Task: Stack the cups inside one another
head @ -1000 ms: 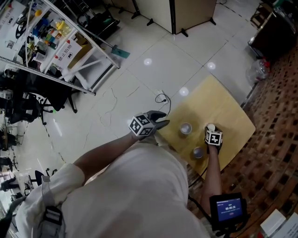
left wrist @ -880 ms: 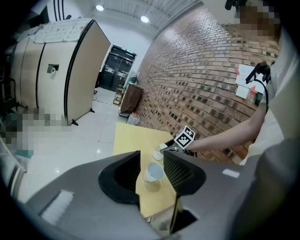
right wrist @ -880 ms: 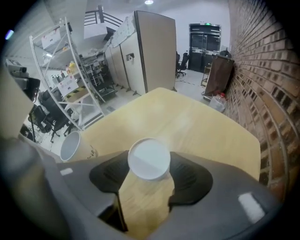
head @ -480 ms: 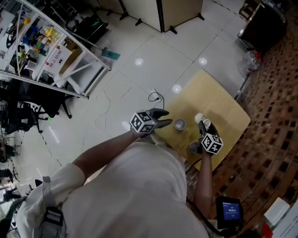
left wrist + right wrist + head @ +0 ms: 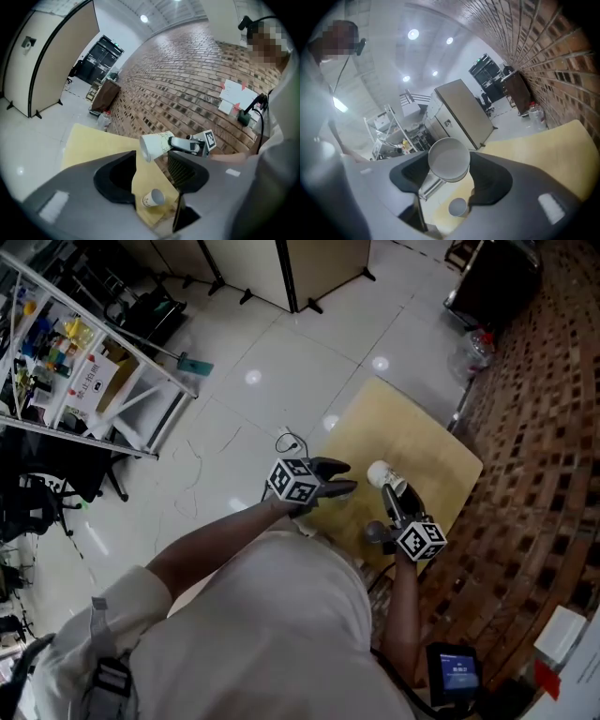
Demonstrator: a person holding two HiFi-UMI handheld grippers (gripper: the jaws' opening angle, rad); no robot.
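Observation:
A white paper cup (image 5: pixel 379 472) (image 5: pixel 157 144) (image 5: pixel 449 159) is held up above the yellow table (image 5: pixel 417 432), lying nearly level. My right gripper (image 5: pixel 389 486) (image 5: pixel 449 161) is shut on it, and its mouth points away from that gripper. A second cup (image 5: pixel 374 532) (image 5: pixel 457 206) stands on the table below it. My left gripper (image 5: pixel 339 478) (image 5: pixel 152 171) hovers over the table's near-left edge. Its jaws are opening with nothing between them. In the left gripper view a cup (image 5: pixel 153 198) shows on the table under them.
Metal shelving (image 5: pixel 84 362) with boxes stands on the white tile floor at the left. Past the table are a beige partition (image 5: pixel 319 263), a dark cabinet (image 5: pixel 492 277) and a clear plastic bottle (image 5: pixel 469 357). Brick surface (image 5: pixel 534 456) runs along the right.
My right gripper has lifted its cup off the table and tipped it from upright to nearly level. My left gripper has moved in toward the table and its jaws have spread.

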